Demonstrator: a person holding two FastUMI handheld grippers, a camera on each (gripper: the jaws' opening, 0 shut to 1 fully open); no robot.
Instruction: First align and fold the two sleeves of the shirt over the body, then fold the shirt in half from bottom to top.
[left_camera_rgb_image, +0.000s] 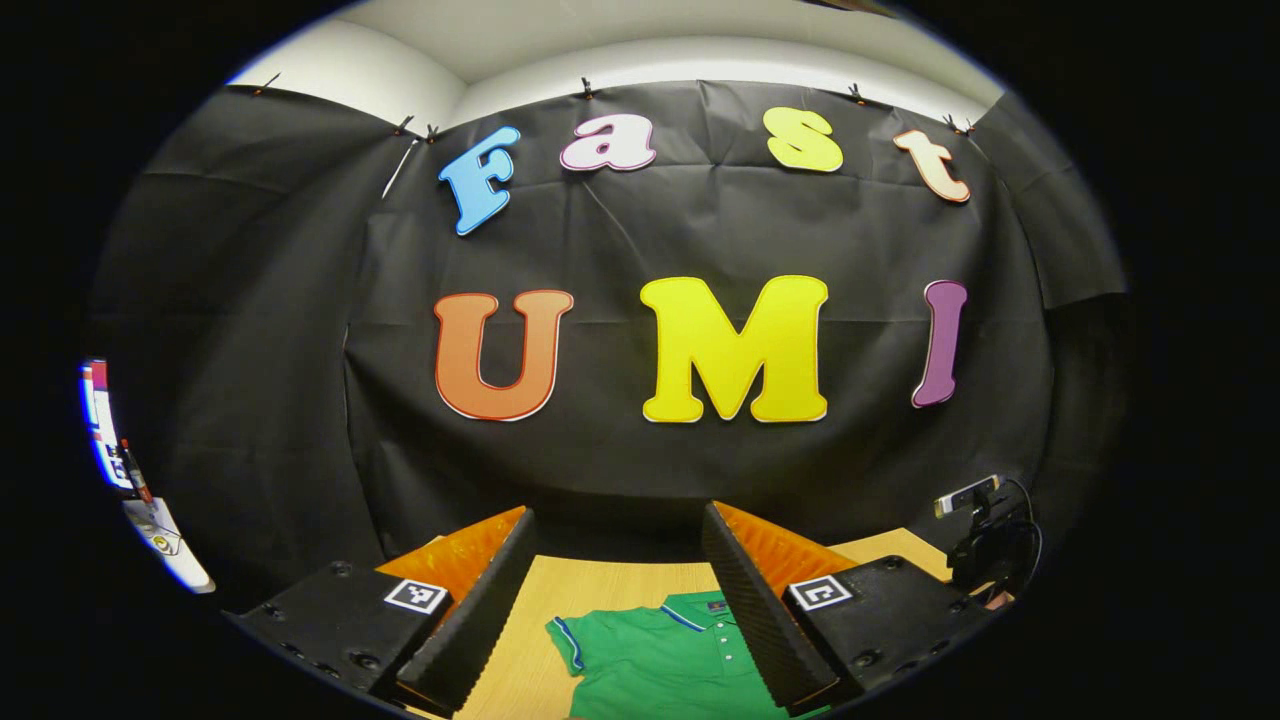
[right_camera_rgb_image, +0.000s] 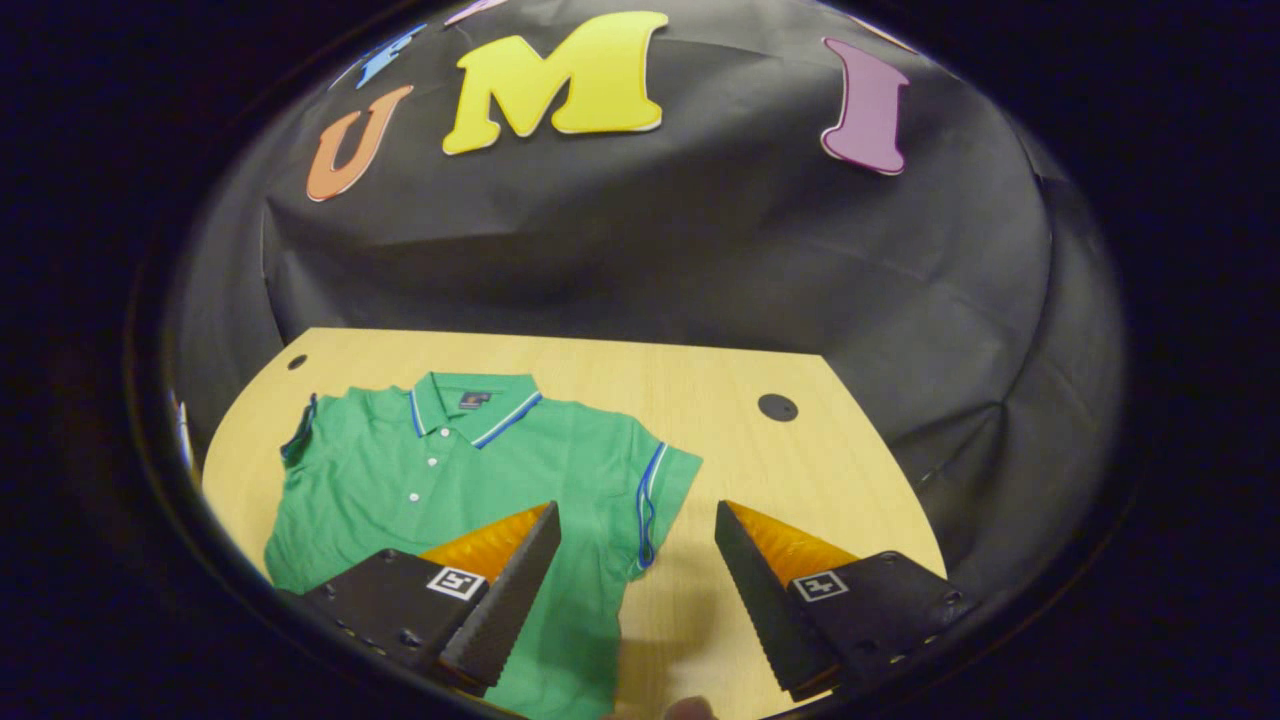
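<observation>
While shirt: green short-sleeved polo shirt (right_camera_rgb_image: 450, 470) lies flat, unfolded, on light wooden table (right_camera_rgb_image: 800, 470).
Right claw (right_camera_rgb_image: 635, 590): released, above the blue-trimmed sleeve (right_camera_rgb_image: 655, 495).
Left claw (left_camera_rgb_image: 615, 600): released, near collar.
Advice: pinch your sleeve hems evenly.

A green polo shirt (right_camera_rgb_image: 450, 470) lies flat, collar toward the booth's wall, on a light wooden table (right_camera_rgb_image: 760, 470). The right gripper (right_camera_rgb_image: 635, 545) hangs above it with fingers spread wide, one finger over the shirt's body, the other over bare wood, the blue-trimmed sleeve (right_camera_rgb_image: 660, 500) lying between them, unfolded.
</observation>
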